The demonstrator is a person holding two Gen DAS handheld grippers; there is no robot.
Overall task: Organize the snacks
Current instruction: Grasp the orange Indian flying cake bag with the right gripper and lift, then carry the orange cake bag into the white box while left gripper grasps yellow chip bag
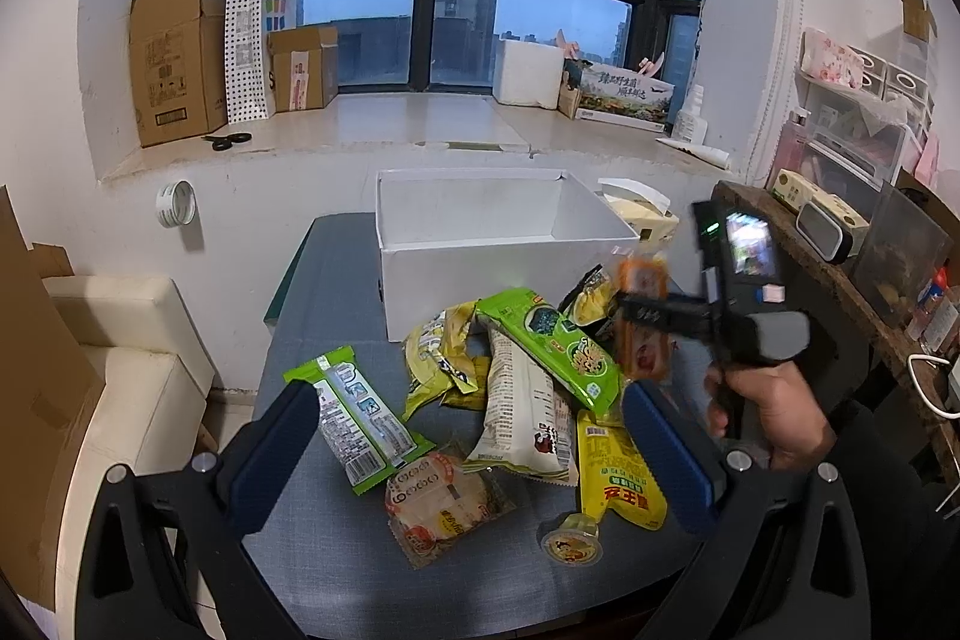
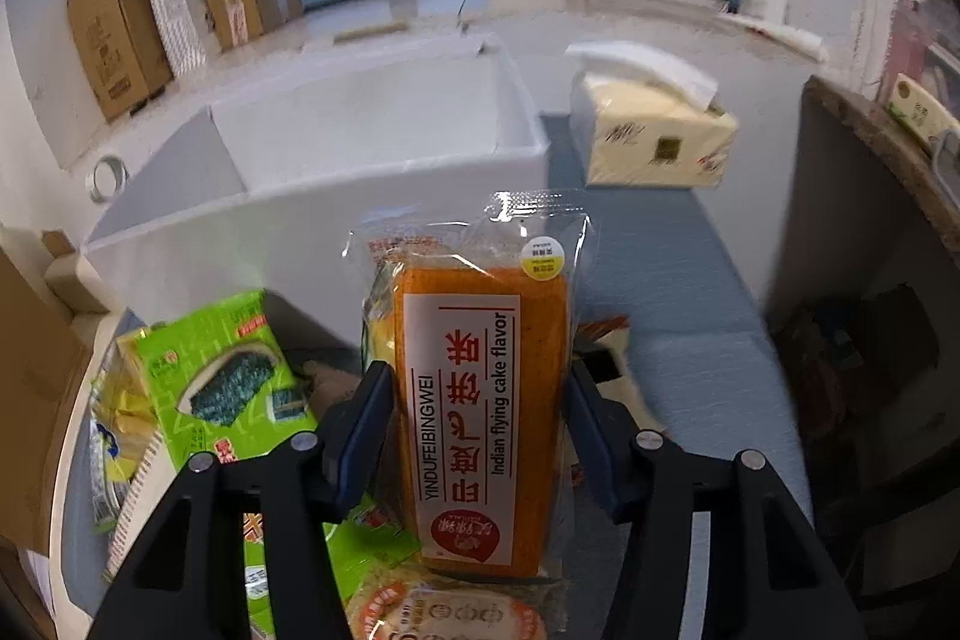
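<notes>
Snacks lie heaped on the grey-blue table nearest the left gripper, whose blue-padded jaws stand wide apart with nothing between them, hovering over a round pastry pack, a small jelly cup and a yellow pouch. Just beyond, a green seaweed pack rests atop the pile. To the right, a hand carries the right gripper, its pads pressed on both sides of the orange flying cake pack, held upright above the heap. Farther off stands the white box, open-topped, with a tissue pack at its right. Cardboard boxes line the far windowsill.
</notes>
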